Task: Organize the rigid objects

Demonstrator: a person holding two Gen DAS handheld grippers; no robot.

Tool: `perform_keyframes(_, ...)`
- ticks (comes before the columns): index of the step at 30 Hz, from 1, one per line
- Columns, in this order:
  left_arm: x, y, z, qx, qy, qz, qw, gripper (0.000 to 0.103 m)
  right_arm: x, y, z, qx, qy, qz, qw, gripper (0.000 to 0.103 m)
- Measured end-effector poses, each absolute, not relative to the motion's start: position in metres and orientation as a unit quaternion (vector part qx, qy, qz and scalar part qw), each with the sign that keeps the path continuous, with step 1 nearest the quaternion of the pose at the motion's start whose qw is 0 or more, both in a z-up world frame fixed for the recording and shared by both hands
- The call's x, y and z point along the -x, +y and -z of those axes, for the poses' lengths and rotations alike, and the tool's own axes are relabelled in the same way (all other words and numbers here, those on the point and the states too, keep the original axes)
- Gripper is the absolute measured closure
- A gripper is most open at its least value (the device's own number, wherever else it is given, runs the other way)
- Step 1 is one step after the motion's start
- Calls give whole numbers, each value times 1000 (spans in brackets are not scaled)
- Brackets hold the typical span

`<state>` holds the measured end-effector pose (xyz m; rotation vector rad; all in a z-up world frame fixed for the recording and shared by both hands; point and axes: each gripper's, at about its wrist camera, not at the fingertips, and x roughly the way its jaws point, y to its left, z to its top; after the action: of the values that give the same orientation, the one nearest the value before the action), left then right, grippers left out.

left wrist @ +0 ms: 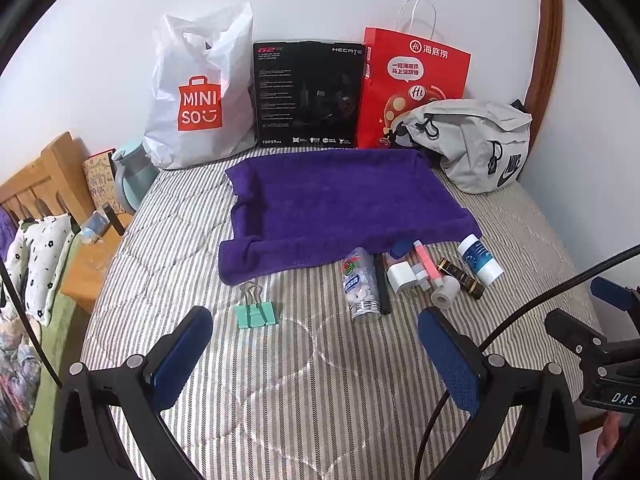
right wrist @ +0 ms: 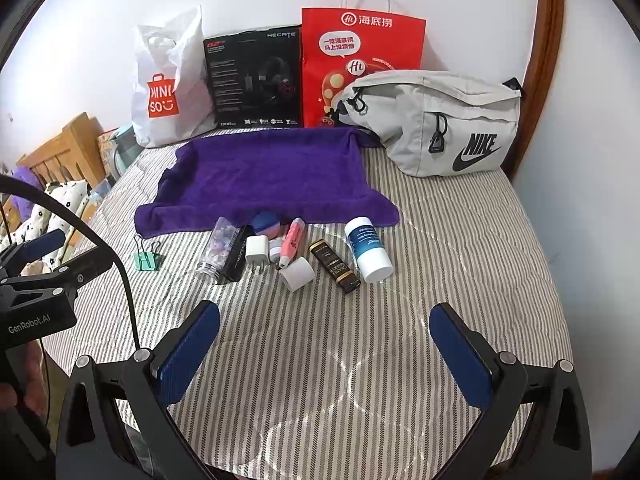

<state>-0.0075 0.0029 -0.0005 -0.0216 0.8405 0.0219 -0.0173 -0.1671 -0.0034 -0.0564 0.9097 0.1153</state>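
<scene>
Bare striped bedding lies open before the clutter row.

Along the bed's far edge stand a white plastic Miniso bag, a black Hecate box, a red paper bag and a grey Nike waist bag.

Black-framed left gripper and right gripper, blue-padded, silver screws, black cables.

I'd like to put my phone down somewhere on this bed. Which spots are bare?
The flat purple towel is bare. So is the striped bedspread between both open grippers and the row of small items. It is crowded along the towel's near edge, from the green binder clip to the white blue-labelled bottle.
</scene>
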Motion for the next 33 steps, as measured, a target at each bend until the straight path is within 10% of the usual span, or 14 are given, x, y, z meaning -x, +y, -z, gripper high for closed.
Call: perform_keyframes(33,-9,19,13,7,423,-34,906,0,6,-178,10,22,448,-62,892,0)
